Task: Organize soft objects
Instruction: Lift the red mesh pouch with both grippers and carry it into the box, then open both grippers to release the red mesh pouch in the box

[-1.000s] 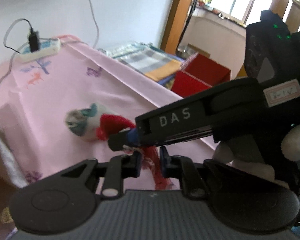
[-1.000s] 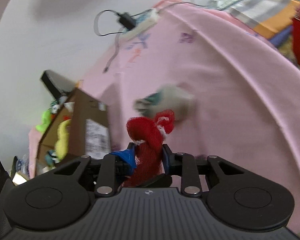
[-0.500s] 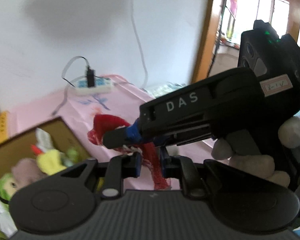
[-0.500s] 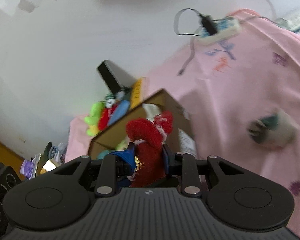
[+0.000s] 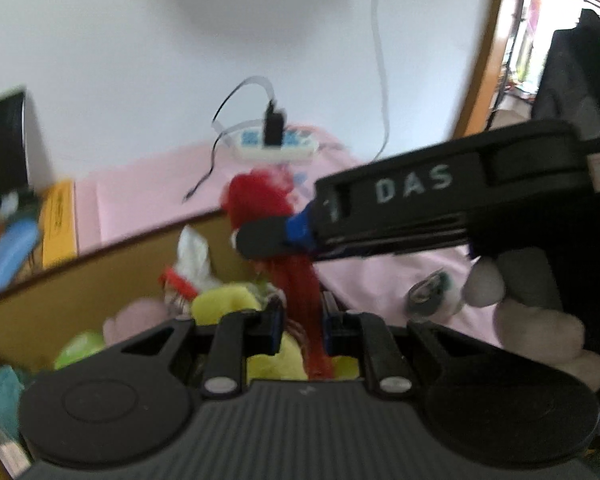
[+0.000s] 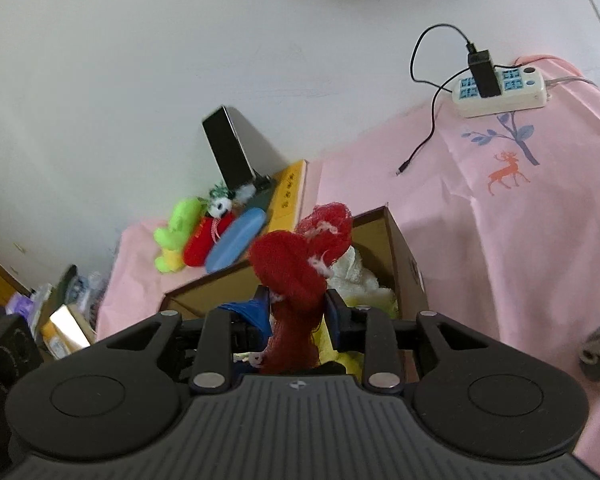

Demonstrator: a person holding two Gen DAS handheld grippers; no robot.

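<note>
1. Now, find the red knit toy (image 5: 256, 200) aloft, hanging just above the open cardboard box (image 5: 80, 288), bulb end uppermost, thin tail trailing down.
2. Note the left gripper (image 5: 300, 318) clenched tight on that tail; keep it so until well inside the box's walls.
3. Note the right gripper (image 6: 296, 304) across the toy's thick middle, jaws just now easing apart, knit between them and, by the look of it, pressed lightly by both pads: a slackening hold, not a clean let-go.
4. Lower both together toward the gap beside the yellow plush (image 5: 224, 300) and its neighbours rather than dropping from height; loose knit, so likely to snag on a pad.
5. Part the right jaws fully first, draw back, then free the tail.
6. Keep clear of the box's near wall, probably light enough to tip.
7. Leave the grey-and-white toy (image 5: 428, 292), lying well apart on the pink cloth (image 6: 520, 240), for afterwards.
</note>
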